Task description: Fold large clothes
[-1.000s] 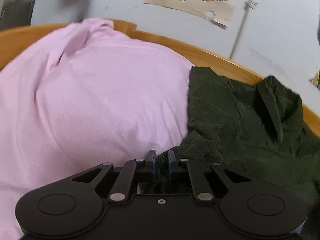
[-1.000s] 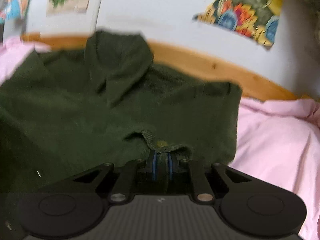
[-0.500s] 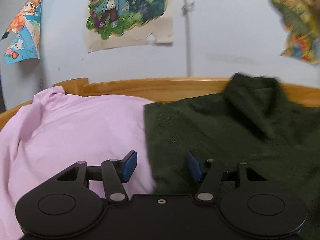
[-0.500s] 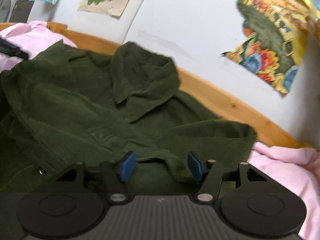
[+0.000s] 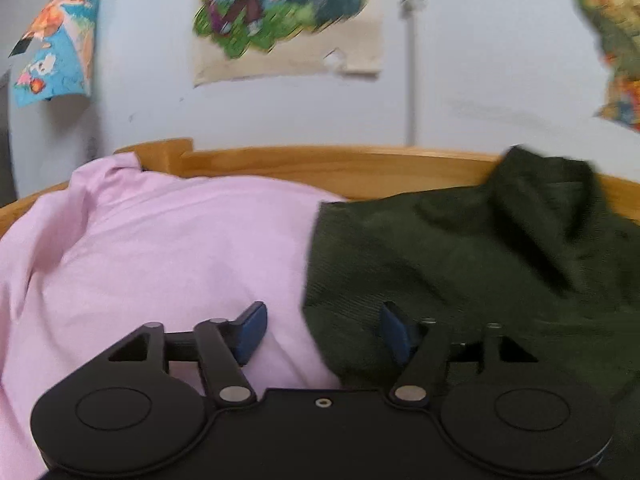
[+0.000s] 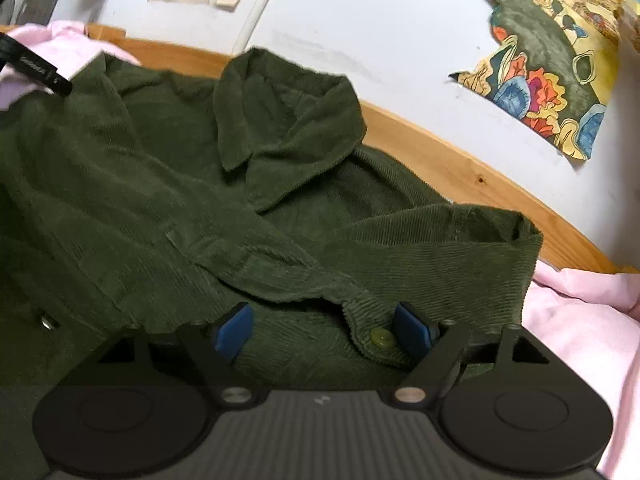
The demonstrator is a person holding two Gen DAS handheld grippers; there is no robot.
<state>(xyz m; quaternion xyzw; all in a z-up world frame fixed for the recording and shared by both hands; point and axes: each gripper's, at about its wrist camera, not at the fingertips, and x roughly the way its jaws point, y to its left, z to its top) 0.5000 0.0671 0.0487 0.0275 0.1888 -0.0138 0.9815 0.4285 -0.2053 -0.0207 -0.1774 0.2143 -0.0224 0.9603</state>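
A dark green corduroy shirt (image 6: 280, 208) lies spread on a pink bedsheet (image 5: 160, 260), collar toward the wall. A sleeve is folded across its front, and the cuff with a green button (image 6: 382, 338) lies between my right gripper's fingers. My right gripper (image 6: 324, 330) is open just above the cuff and holds nothing. My left gripper (image 5: 322, 330) is open and empty over the shirt's left edge (image 5: 316, 280), one finger above the sheet and one above the shirt (image 5: 480, 264).
A wooden bed frame (image 5: 320, 164) runs along the far side against a white wall with posters (image 6: 552, 60). The tip of the left gripper (image 6: 36, 68) shows at the left edge of the right wrist view. Pink sheet (image 6: 580, 320) lies to the right.
Both grippers were shut on the shirt's fabric one second ago. They have let go, opened wide and pulled back a little. The sleeve now lies across the shirt.
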